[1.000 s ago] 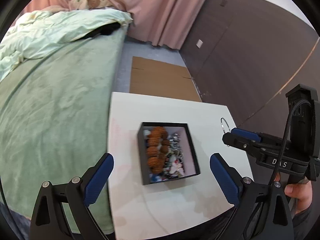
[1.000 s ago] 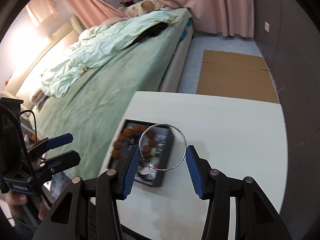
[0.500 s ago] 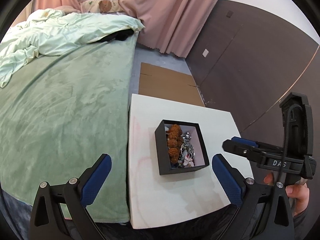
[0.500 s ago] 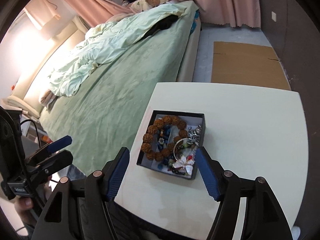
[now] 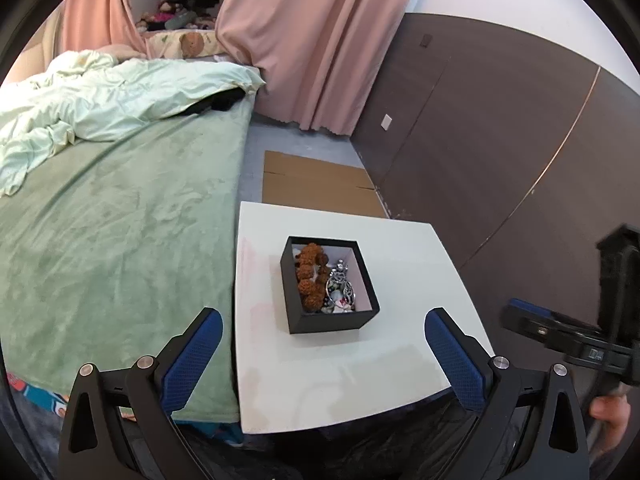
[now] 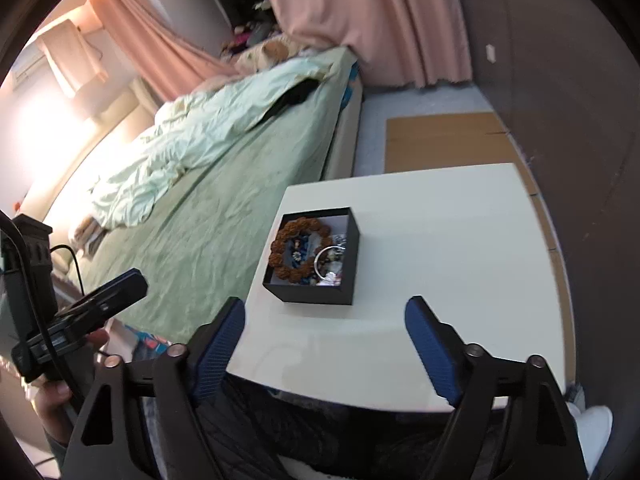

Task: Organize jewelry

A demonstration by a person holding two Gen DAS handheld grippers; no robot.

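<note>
A black open box sits on the white table. Inside lie a brown bead bracelet, a thin silver ring and other small jewelry. My left gripper hangs open, back from the box above the table's near edge, with nothing between its blue pads. My right gripper is also back from the box; its jaws are opening and hold nothing. Each gripper shows at the edge of the other's view, held by a hand.
A bed with a green blanket and a pale duvet runs along the table's left side. Flat cardboard lies on the floor beyond. A dark wall is on the right, pink curtains behind.
The right gripper let go of the silver ring, which now lies in the box, and its jaws widened. Both grippers drew back and up from the table.
</note>
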